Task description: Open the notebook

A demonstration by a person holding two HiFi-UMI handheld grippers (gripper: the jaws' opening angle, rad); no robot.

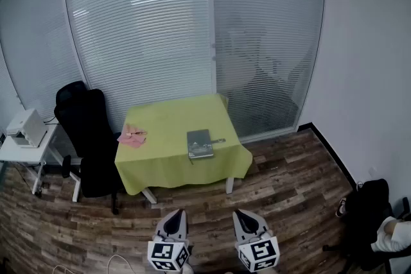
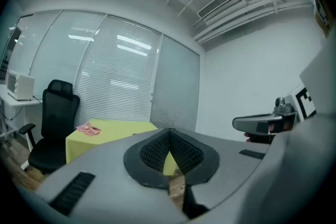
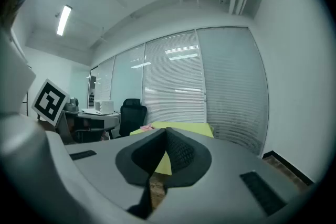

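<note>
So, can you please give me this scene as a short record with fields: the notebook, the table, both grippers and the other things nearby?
notebook: grey, closed, lying flat on the table
table: covered with a yellow-green cloth
pink item: near the table's left edge
chair: black, left of the table
left gripper: fingers shut, empty, short of the table
right gripper: fingers shut, empty, short of the table
task: not yet begun

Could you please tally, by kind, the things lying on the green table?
Notebook: 1
Pink cloth: 1
Slim item beside the notebook, perhaps a pen: 1
Total: 3
</note>
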